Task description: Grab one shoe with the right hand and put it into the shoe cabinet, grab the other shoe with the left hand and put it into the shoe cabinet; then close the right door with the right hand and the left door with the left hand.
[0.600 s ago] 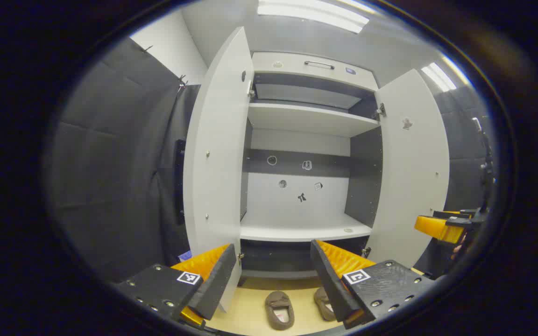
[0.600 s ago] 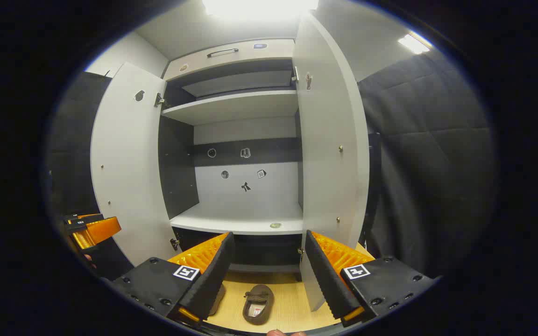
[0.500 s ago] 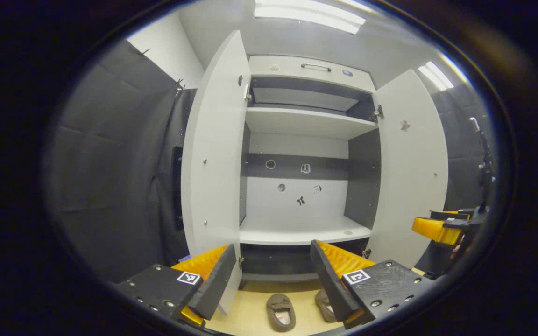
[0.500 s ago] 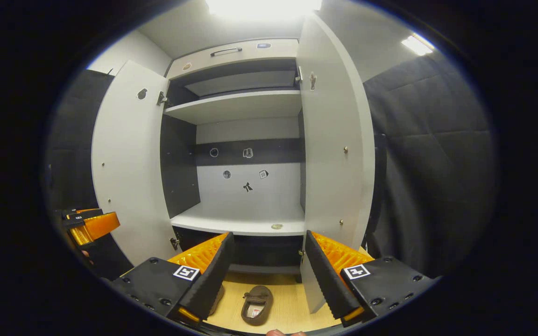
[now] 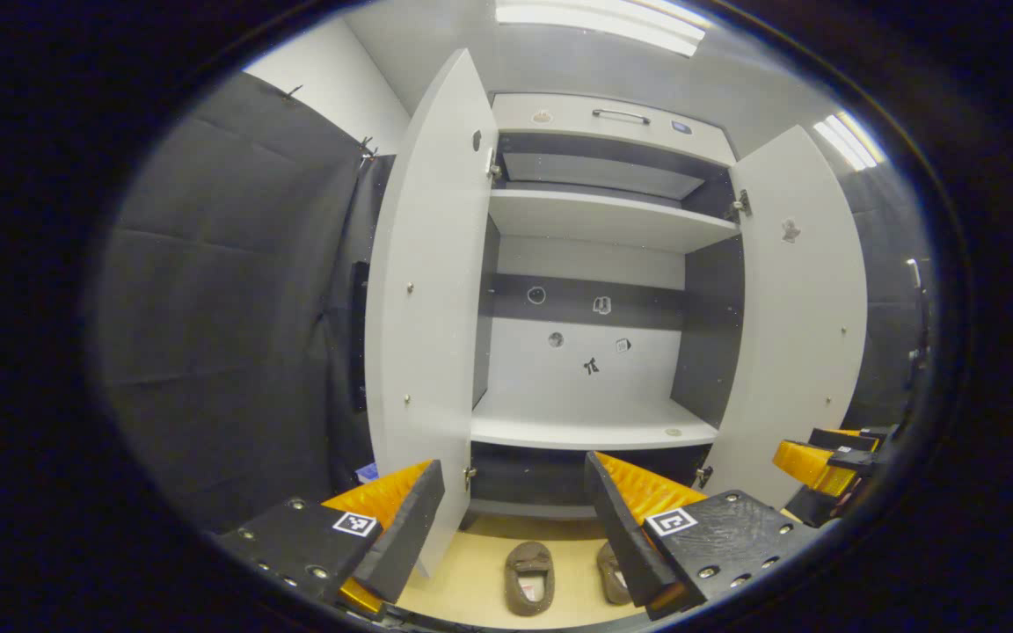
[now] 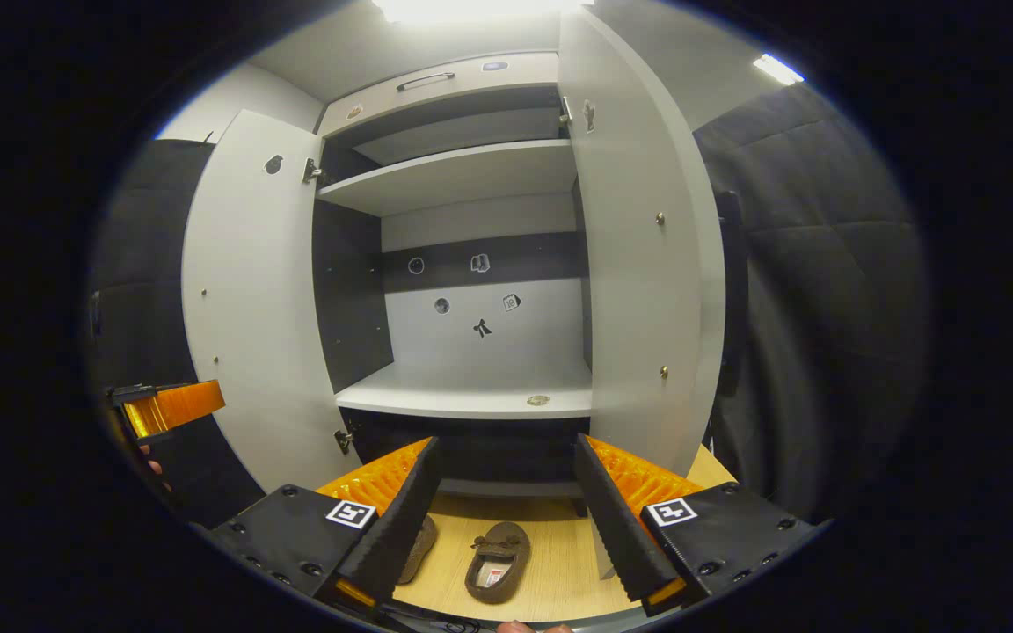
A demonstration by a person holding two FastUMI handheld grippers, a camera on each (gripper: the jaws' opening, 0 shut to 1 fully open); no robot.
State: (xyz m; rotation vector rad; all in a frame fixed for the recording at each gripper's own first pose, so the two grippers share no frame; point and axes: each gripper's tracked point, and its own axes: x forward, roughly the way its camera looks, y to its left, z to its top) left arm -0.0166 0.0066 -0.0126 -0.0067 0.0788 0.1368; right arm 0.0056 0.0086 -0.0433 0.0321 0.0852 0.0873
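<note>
The shoe cabinet (image 5: 594,422) stands with both doors swung wide: in the left gripper view the left door (image 5: 427,290) and the right door (image 5: 797,308) frame the pale lower shelf (image 5: 590,431) and an upper shelf (image 5: 603,220), and small stickers dot the back panel. The left hand-held gripper (image 5: 511,519) hangs in front of the cabinet's base with its fingers spread wide and nothing between them. On the light wooden floor (image 5: 471,589) below it lie two brown shoes side by side, outside the cabinet: one shoe (image 5: 530,576) in plain sight between the fingers, the other shoe (image 5: 610,573) just beside it and partly hidden behind the gripper's right finger. In the right gripper view the right hand-held gripper (image 6: 506,514) is likewise wide open and empty, poised above the floor; one shoe (image 6: 498,563) lies in the gap between its fingers, toe toward the cabinet, and the second (image 6: 421,549) peeks out from behind its left finger. At the edge of each view the other gripper appears, held beside the far door.
</note>
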